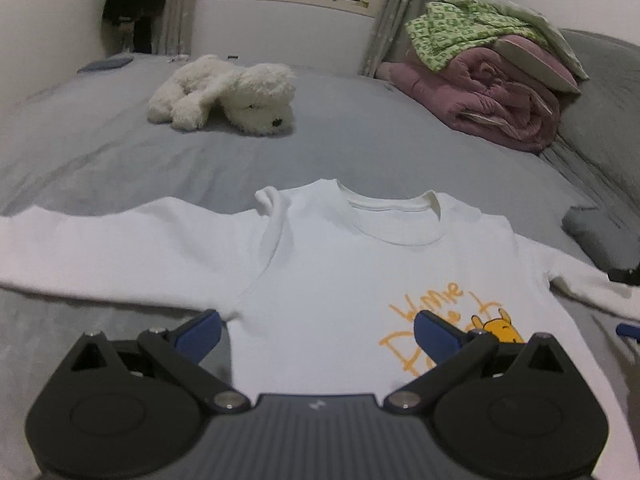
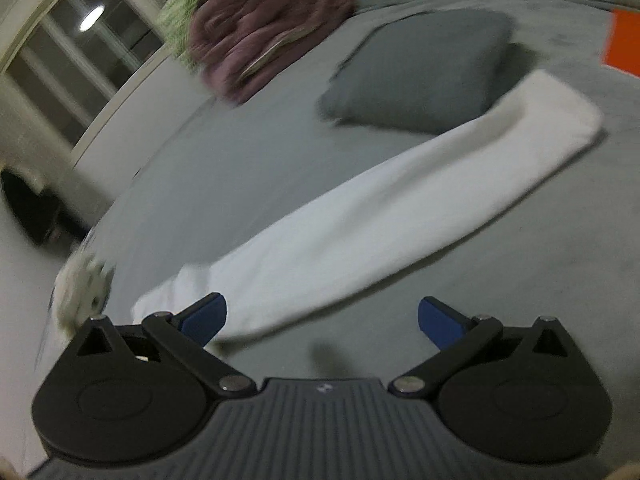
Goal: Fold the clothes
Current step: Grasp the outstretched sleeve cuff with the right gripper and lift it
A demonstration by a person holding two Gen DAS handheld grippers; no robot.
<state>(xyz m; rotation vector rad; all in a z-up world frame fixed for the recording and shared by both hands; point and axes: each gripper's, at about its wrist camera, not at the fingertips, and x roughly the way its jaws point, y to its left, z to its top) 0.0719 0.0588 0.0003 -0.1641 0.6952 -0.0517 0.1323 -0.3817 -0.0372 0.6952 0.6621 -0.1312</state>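
Note:
A white long-sleeved shirt [image 1: 340,264] with an orange print and a yellow bear [image 1: 498,326] lies face up and spread out on the grey bed [image 1: 100,160], collar away from me. My left gripper [image 1: 316,334] is open and empty, hovering over the shirt's chest near its left armpit. In the blurred right wrist view, the shirt's right sleeve [image 2: 400,208] lies stretched out on the bed. My right gripper [image 2: 322,322] is open and empty just above the sleeve's near part. A part of the right gripper shows in the left wrist view [image 1: 626,274].
A white plush dog [image 1: 224,94] lies further up the bed. A folded purple quilt [image 1: 480,100] with green bedding [image 1: 472,28] on top sits at the far right. A grey pillow [image 2: 416,72] lies next to the sleeve. An orange object [image 2: 624,42] is at the right edge.

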